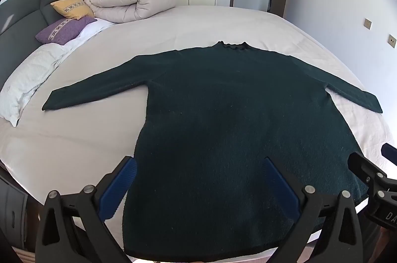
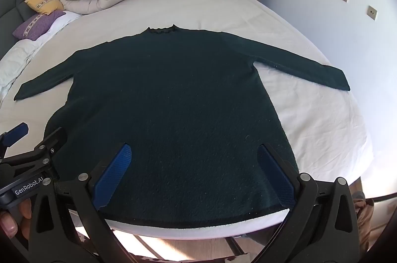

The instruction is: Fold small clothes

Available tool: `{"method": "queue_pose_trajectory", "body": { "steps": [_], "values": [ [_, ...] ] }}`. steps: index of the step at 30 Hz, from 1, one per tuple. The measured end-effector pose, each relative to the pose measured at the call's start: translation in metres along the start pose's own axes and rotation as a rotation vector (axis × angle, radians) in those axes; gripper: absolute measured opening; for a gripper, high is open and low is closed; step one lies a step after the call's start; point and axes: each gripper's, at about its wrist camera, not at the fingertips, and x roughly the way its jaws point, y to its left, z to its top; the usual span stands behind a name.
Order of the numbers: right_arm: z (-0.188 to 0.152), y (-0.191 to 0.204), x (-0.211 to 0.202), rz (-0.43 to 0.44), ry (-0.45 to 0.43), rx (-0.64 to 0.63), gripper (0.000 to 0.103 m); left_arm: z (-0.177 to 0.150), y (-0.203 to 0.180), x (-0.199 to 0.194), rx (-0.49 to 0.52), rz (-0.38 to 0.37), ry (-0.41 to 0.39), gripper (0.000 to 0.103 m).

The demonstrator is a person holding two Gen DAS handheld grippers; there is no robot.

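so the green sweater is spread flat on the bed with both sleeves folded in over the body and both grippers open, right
Not quite: the sleeves are not folded in. In the right wrist view the sweater lies flat on the bed with its left sleeve and right sleeve both stretched out to the sides. The rest holds: the left gripper and right gripper are both open.

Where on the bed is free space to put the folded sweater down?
Bare sheet lies right of the sweater, under its right sleeve. More lies beyond the collar toward the far edge, and left of the body below the left sleeve. The head end is crowded: rolled duvet, yellow pillow, purple pillow.
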Motion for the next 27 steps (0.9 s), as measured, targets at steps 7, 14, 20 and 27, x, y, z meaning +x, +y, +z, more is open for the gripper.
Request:
{"method": "queue_pose_trajectory", "body": {
  "steps": [7,14,20,27],
  "values": [
    [-0.002,0.002,0.003,0.001,0.002,-0.001,0.103,-0.002,0.003,0.001,-0.003,-0.005,0.005,0.103],
    [-0.004,0.004,0.001,0.002,0.004,-0.002,0.103,0.000,0.003,0.002,-0.007,-0.006,0.015,0.103],
    [-0.008,0.007,0.002,0.001,0.004,-0.004,0.103,0.000,0.004,0.001,-0.009,-0.007,0.017,0.103],
    [-0.008,0.010,0.006,0.000,0.006,-0.006,0.103,0.001,0.005,0.002,-0.013,-0.012,0.019,0.103]
  ]
}}
